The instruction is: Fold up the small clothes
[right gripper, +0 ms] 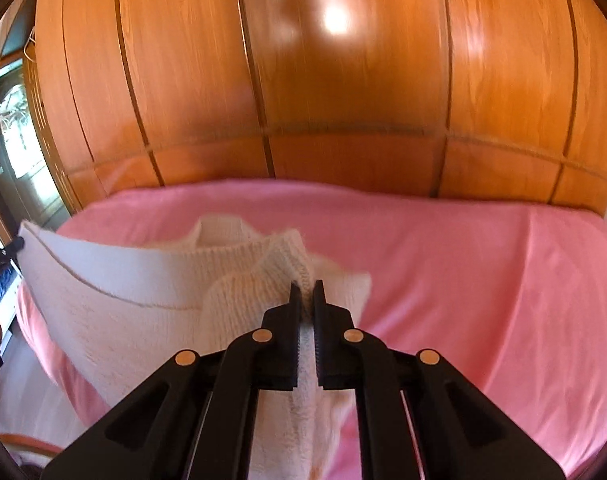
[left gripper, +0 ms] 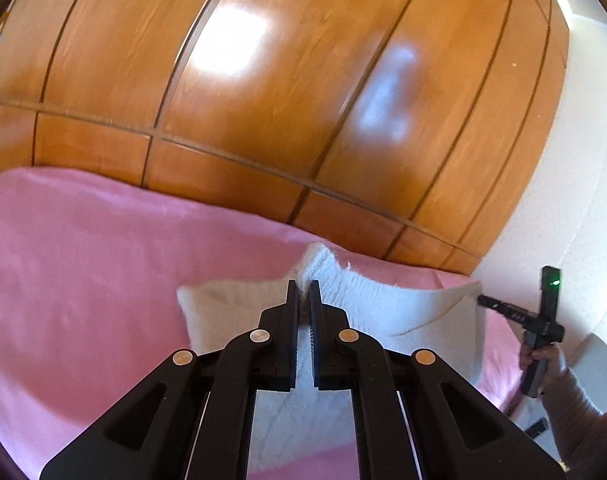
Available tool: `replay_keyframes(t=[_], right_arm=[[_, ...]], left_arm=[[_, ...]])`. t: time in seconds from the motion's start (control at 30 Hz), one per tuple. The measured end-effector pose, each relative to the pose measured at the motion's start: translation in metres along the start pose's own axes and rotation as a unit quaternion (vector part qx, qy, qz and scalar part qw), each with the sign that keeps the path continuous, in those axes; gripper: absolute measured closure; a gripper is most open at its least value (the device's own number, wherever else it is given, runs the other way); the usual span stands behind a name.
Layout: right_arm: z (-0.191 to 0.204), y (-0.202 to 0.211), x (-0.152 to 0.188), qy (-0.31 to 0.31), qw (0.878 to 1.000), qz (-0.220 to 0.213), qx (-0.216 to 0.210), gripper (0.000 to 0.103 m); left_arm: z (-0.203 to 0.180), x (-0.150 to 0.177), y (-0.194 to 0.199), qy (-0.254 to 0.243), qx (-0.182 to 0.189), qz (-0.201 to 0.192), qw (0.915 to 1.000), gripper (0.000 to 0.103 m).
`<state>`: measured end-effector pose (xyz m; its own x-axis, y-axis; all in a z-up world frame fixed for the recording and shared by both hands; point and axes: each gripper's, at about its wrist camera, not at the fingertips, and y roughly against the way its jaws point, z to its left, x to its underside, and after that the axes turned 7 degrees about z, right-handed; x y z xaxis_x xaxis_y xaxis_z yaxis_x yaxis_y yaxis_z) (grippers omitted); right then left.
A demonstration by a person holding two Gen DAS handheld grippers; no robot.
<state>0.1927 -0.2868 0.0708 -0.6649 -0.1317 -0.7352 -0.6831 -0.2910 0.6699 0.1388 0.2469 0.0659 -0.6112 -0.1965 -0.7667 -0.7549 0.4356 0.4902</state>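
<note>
A white knitted garment (left gripper: 387, 312) hangs stretched between my two grippers above a pink bed cover (left gripper: 83, 264). My left gripper (left gripper: 303, 286) is shut on one upper edge of the knit. My right gripper (right gripper: 308, 288) is shut on the other upper edge of the white knitted garment (right gripper: 143, 300), which sags in a curve toward the left of the right wrist view. In the left wrist view the right gripper (left gripper: 483, 301) shows at the far right, held by a hand, pinching the garment's corner.
The pink bed cover (right gripper: 463, 272) fills the lower half of both views. A wall of glossy wooden wardrobe panels (left gripper: 263, 100) stands right behind the bed. A white wall (left gripper: 583, 160) is at the right. A doorway (right gripper: 19, 140) is at the left.
</note>
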Motion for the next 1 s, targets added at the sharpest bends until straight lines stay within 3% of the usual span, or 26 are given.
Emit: replay_keyframes(t=[0.13, 0.27, 0.4, 0.53, 0.57, 0.63, 0.73, 0.83, 0.9, 0.93, 0.97, 1.0], right_arm=[[-0.016, -0.047, -0.037, -0.022, 1.000, 0.007, 0.008, 0.098], [-0.038, -0.129, -0.060, -0.058, 0.996, 0.057, 0.026, 0.098], [-0.049, -0.200, -0.064, -0.075, 0.989, 0.111, 0.055, 0.098], [-0.058, -0.233, -0.052, -0.071, 0.984, 0.154, 0.060, 0.096], [-0.058, -0.234, -0.051, -0.069, 0.983, 0.154, 0.065, 0.088], [-0.063, -0.219, -0.047, -0.075, 0.986, 0.143, 0.052, 0.075], [-0.070, -0.177, -0.035, -0.084, 0.989, 0.118, 0.021, 0.069], [-0.073, -0.135, -0.010, -0.087, 0.990, 0.113, -0.012, 0.060], [-0.069, -0.109, 0.014, -0.082, 0.989, 0.118, -0.033, 0.058], [-0.064, -0.098, 0.026, -0.081, 0.988, 0.122, -0.040, 0.058], [-0.058, -0.091, 0.036, -0.081, 0.988, 0.126, -0.047, 0.056], [-0.053, -0.082, 0.049, -0.082, 0.986, 0.131, -0.054, 0.053]], left_arm=[[0.019, -0.032, -0.044, 0.010, -0.026, 0.014, 0.9995, 0.099], [0.049, -0.050, -0.106, 0.036, -0.066, 0.057, 0.9956, 0.099], [0.077, -0.059, -0.173, 0.050, -0.112, 0.105, 0.9869, 0.099], [0.092, -0.051, -0.220, 0.057, -0.135, 0.167, 0.9750, 0.098], [0.094, -0.046, -0.226, 0.058, -0.153, 0.179, 0.9701, 0.098], [0.096, -0.041, -0.222, 0.057, -0.144, 0.188, 0.9700, 0.098], [0.096, -0.030, -0.194, 0.055, -0.136, 0.180, 0.9727, 0.098], [0.098, -0.008, -0.153, 0.061, -0.099, 0.174, 0.9779, 0.098], [0.096, 0.014, -0.126, 0.059, -0.093, 0.173, 0.9788, 0.072], [0.095, 0.026, -0.112, 0.062, -0.092, 0.168, 0.9796, 0.049], [0.093, 0.035, -0.103, 0.066, -0.089, 0.161, 0.9807, 0.042], [0.091, 0.048, -0.089, 0.072, -0.082, 0.156, 0.9817, 0.042]])
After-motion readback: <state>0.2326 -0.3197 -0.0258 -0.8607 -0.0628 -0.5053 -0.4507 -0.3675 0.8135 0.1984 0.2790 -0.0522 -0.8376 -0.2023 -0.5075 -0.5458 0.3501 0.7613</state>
